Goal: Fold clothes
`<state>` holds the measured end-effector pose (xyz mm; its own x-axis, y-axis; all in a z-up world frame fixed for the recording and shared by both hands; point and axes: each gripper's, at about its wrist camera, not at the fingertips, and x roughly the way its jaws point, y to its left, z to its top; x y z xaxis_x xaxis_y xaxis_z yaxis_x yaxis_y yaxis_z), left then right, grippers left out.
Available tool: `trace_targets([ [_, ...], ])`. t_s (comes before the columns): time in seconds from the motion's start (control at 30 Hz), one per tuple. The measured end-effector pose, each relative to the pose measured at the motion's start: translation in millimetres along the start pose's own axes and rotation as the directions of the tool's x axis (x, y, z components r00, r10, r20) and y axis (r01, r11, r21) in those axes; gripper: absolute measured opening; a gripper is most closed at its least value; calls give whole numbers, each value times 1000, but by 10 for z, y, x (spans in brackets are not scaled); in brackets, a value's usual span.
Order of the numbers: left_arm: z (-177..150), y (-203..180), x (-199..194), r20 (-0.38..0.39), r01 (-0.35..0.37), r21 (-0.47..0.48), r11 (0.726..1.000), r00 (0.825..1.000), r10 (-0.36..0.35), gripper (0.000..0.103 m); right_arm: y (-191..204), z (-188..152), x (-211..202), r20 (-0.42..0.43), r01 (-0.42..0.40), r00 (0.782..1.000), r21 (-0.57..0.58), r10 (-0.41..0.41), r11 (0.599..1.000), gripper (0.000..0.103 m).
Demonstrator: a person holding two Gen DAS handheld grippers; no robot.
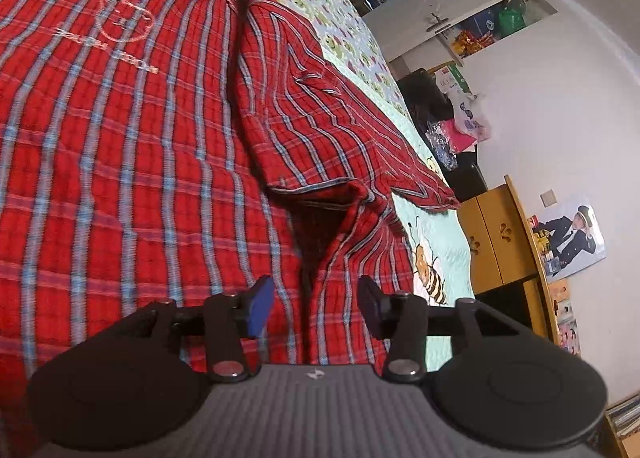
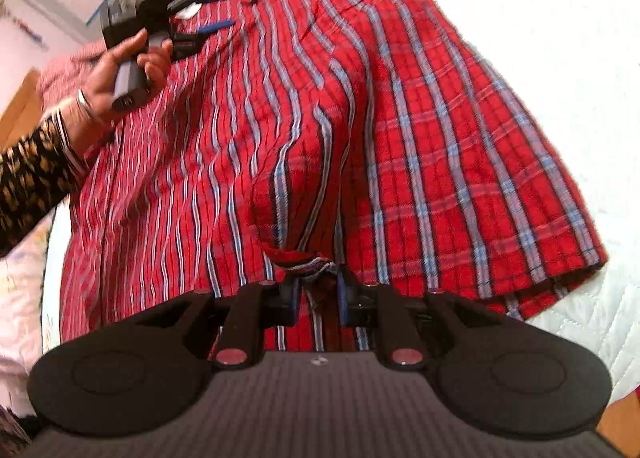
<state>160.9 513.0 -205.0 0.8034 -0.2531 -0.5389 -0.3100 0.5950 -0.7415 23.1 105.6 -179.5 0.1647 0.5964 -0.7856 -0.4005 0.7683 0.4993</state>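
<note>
A red plaid shirt (image 1: 120,138) with blue and white stripes lies spread on the bed, one short sleeve (image 1: 340,130) folded over at the right in the left wrist view. My left gripper (image 1: 316,306) hovers just over the shirt's side hem with its jaws apart and no cloth pinched between them. It also shows as the left gripper (image 2: 212,10) at the shirt's far edge, held by a hand (image 2: 120,70). My right gripper (image 2: 316,290) is shut on a bunched fold of the shirt (image 2: 400,138) near its hem.
A patterned quilt (image 1: 436,226) with a bee print covers the bed; it shows as a white quilt (image 2: 560,18) beside the shirt. A wooden cabinet (image 1: 496,234), bags (image 1: 464,118) and a wall poster (image 1: 568,238) stand past the bed edge. A patterned sleeve (image 2: 28,178) enters from the left.
</note>
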Motion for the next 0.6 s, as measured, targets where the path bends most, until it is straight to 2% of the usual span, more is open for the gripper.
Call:
trace_targets([
  [0.17,75,-113,197,20,-48,58,997,999,47,57,-42,-4,-89,35,5,999,22,-5,1000,16],
  [0.3,177,-268,473,10,-24,127,992,1000,23,60,-85,14,-178,30,27,999,-7,-27,1000,15],
  [0.33,204,-319,544,-4,-10,152,988,1000,10,56,-63,18,-178,26,37,999,-23,-37,999,15],
  [0.4,288,-429,620,-30,18,168,986,999,-14,10,-37,28,-211,10,49,999,-59,-49,997,13],
  [0.43,323,-501,576,-17,31,182,983,999,-28,5,-28,33,-233,2,53,999,-77,-53,996,11],
  [0.5,373,-679,361,45,47,238,970,997,-60,5,22,39,-272,-13,39,999,-110,-41,993,9],
  [0.6,445,-796,-55,144,11,299,954,988,-57,5,131,12,-294,-44,-12,999,-149,5,989,8],
])
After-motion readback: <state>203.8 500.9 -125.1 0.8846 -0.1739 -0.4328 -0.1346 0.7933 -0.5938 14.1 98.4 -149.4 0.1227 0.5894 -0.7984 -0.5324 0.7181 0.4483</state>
